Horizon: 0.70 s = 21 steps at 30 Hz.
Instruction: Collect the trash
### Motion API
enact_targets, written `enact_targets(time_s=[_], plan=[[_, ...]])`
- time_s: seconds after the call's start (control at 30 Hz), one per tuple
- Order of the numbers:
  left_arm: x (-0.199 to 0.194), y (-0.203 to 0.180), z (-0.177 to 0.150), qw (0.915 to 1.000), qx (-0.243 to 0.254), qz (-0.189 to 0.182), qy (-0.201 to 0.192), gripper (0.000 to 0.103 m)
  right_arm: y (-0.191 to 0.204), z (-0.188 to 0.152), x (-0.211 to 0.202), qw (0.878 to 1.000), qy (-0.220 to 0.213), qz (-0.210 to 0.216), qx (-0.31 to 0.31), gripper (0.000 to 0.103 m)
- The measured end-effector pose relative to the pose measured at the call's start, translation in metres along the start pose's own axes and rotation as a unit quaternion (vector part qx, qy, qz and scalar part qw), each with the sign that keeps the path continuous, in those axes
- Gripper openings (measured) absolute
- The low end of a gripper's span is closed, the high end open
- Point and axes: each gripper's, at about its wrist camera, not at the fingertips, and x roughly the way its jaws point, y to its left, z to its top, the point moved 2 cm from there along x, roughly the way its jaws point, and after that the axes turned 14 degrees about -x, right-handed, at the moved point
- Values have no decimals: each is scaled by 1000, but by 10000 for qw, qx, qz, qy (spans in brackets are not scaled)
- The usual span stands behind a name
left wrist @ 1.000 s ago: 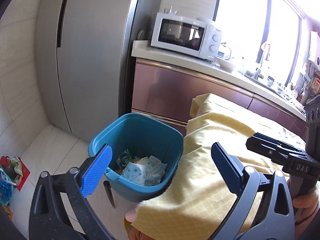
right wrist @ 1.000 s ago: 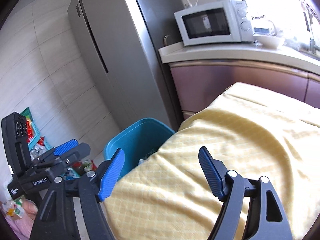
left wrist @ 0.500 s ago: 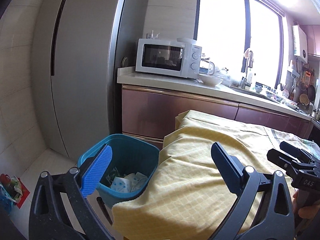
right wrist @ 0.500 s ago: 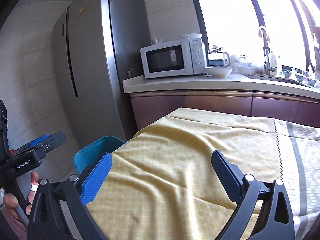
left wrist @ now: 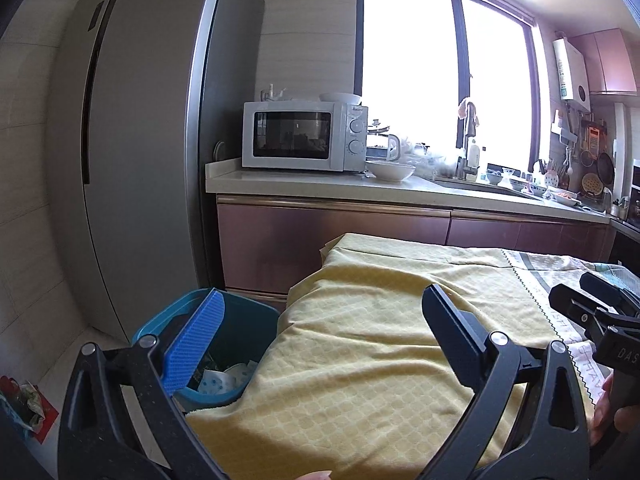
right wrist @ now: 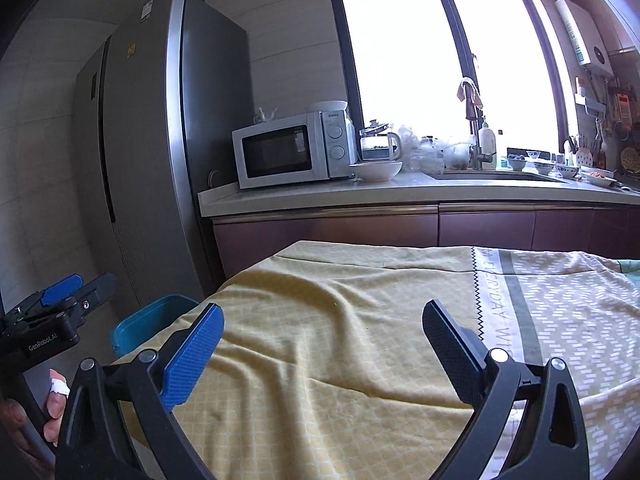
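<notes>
- Left gripper (left wrist: 320,344): fingers spread wide with nothing between them; one blue pad (left wrist: 196,344) on the left, one dark pad on the right, hanging over the yellow tablecloth (left wrist: 360,360).
- Right gripper (right wrist: 320,344): fingers likewise at full spread and empty, above the middle of the same cloth (in the left wrist view its black body shows at the far right edge, held in a hand (left wrist: 616,416)).
- Hand (right wrist: 52,404) on the left gripper's handle: seen at the lower left of the right wrist view, one finger wrapped in white tape.
- Tablecloth: wrinkled, covering the table; its right part carries a grey patterned band and lettering.
- Blue bin (left wrist: 240,332): on the floor just beside the table's left end, partly overlapped by the hanging cloth edge.
- Trash (left wrist: 224,380): crumpled white-and-blue paper lies inside the bin (only partly visible behind the blue pad).
- Refrigerator (left wrist: 140,160): tall, grey, behind the bin on the left.
- Counter (left wrist: 360,188): far side, over reddish-brown cabinets.
- Microwave (left wrist: 304,136): white, at the counter's left end, with a white bowl (left wrist: 390,170) just to its right.
- Window (left wrist: 440,80): bright, above a sink area crowded with dishes.
- Colourful packets (left wrist: 20,400): on the floor at the far left.
</notes>
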Motion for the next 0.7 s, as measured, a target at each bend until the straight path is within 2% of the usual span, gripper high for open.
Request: enact_targets(time_s=[0.4,0.7], plan=[[-3,-16,-7,9996,201,-103,-178,97,-15,-7,-20,9992,-131,-353,123,96],[-6,-22,-9,9993,238,-199,-217,97,-19,-6,-25,9989,-151,-422,107,96]])
